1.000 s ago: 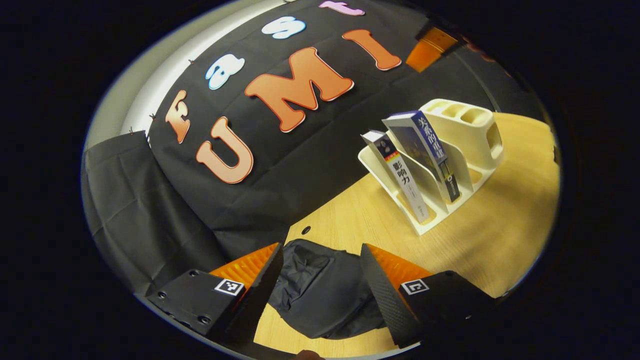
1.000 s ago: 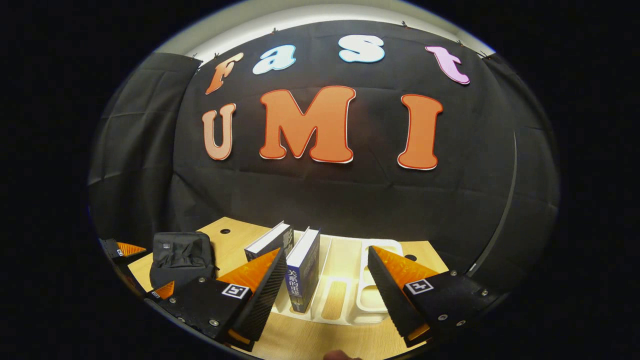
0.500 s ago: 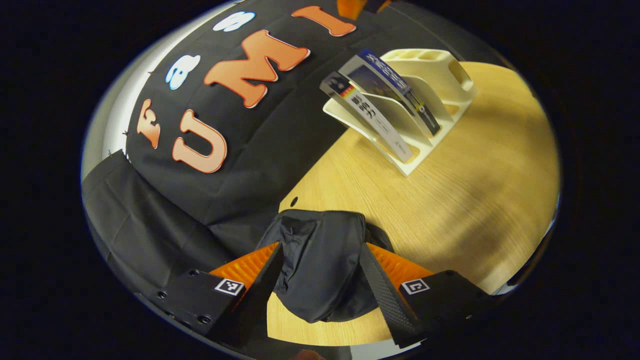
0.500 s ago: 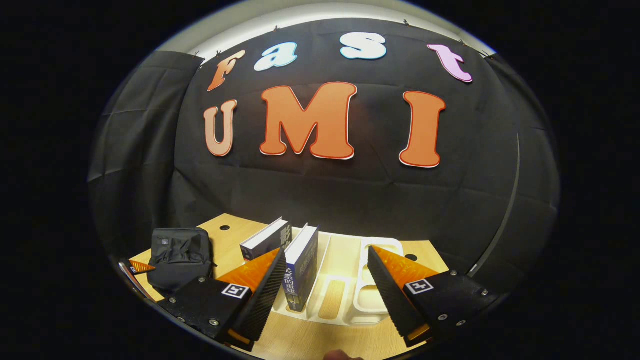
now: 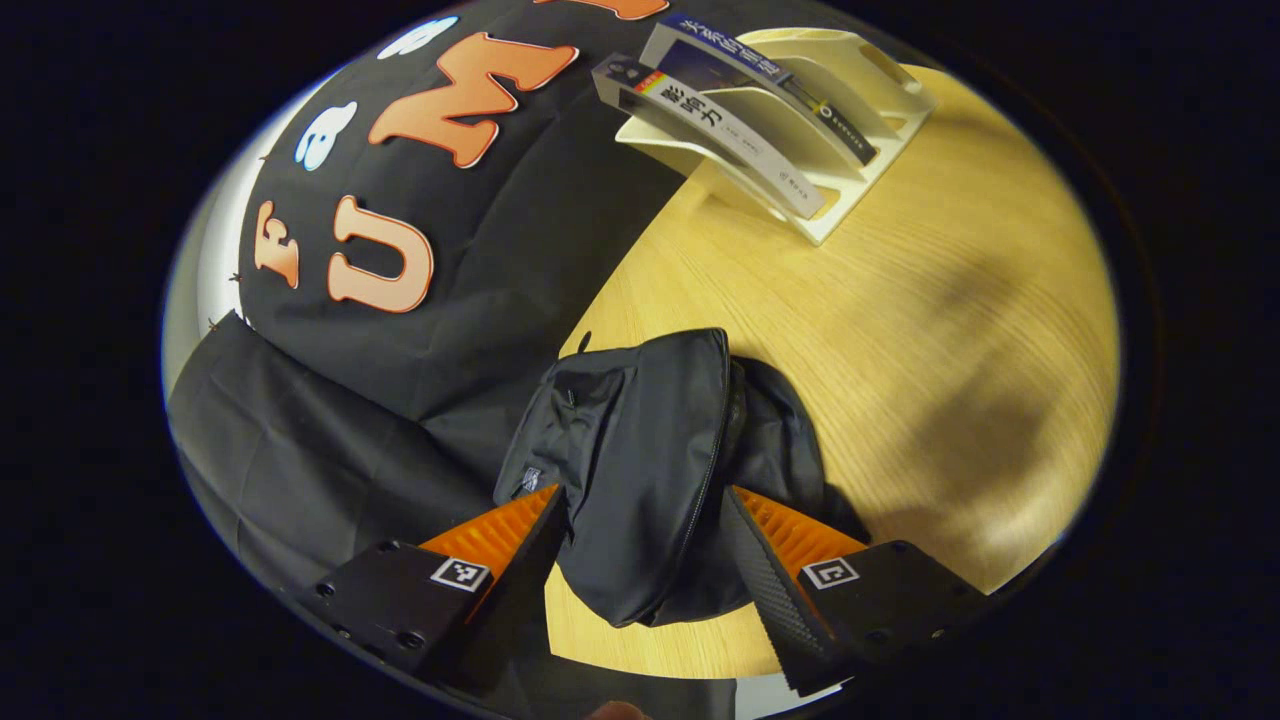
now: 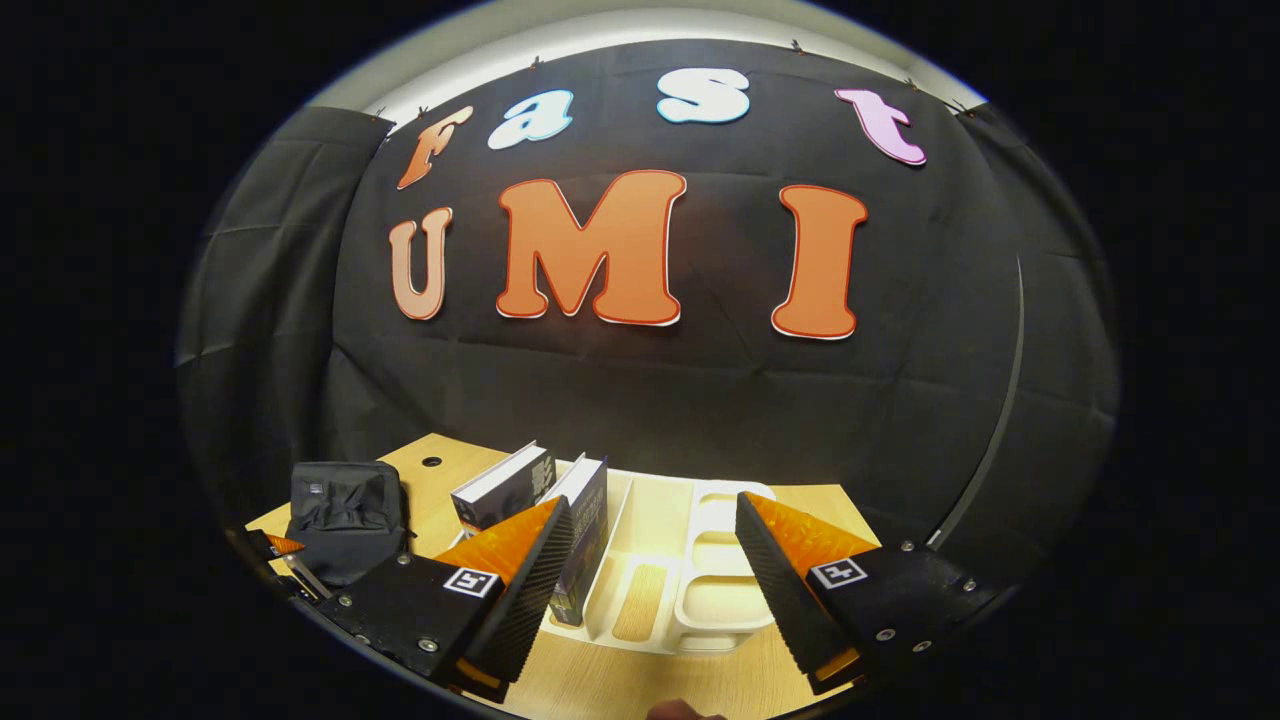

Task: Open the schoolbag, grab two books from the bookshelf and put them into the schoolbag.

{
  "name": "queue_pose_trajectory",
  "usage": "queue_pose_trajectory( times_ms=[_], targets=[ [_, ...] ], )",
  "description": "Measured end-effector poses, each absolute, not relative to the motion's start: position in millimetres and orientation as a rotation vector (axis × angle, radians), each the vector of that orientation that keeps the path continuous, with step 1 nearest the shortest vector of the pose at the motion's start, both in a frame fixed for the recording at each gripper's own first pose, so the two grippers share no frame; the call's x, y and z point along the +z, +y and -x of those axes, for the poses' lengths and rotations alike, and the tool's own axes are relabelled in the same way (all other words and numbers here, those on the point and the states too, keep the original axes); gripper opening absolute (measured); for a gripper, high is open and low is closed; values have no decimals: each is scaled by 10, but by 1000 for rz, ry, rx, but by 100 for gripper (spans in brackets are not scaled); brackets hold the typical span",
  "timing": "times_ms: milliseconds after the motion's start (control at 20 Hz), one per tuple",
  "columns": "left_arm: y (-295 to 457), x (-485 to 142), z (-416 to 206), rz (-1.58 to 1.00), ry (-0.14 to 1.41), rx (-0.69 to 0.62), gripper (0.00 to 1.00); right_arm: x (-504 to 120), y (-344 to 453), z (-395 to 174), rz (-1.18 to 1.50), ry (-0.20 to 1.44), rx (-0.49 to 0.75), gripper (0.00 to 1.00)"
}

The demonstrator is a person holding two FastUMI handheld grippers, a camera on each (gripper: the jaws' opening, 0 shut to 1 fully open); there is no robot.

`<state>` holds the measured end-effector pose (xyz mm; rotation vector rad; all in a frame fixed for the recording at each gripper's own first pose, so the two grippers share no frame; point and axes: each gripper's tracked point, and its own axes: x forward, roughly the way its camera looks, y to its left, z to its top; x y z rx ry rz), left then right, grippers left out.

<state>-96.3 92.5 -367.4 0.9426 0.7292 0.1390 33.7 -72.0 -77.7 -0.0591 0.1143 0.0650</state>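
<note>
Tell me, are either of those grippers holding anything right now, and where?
Nothing is held. The left gripper is open, its fingers straddling the black schoolbag without pressing it. The right gripper is open in front of the bookshelf.

We note black cloth [image 6: 700, 400] draped as the booth's wall, creased, with a pale wall strip [image 6: 620, 25] above it. A light wooden table [image 5: 900, 330] meets the cloth, a small round hole [image 6: 432, 462] near its back edge.
</note>
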Motion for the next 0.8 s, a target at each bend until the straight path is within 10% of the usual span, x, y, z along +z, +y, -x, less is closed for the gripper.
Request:
queue_pose_trajectory(
  times_ms=[500,700,750,800],
  targets=[
    [1152,-3661,652,-1026,721,191,94,-728,-814,-260,73,109,68,97],
    [1181,-3646,564,-955,731,161,82,-682,-759,-242,100,102,54,97],
    [1178,-3667,549,-928,739,135,65,-677,-748,-241,102,101,40,97],
    [1155,-3670,558,-907,752,102,71,-665,-730,-238,98,100,23,97]
  ],
)
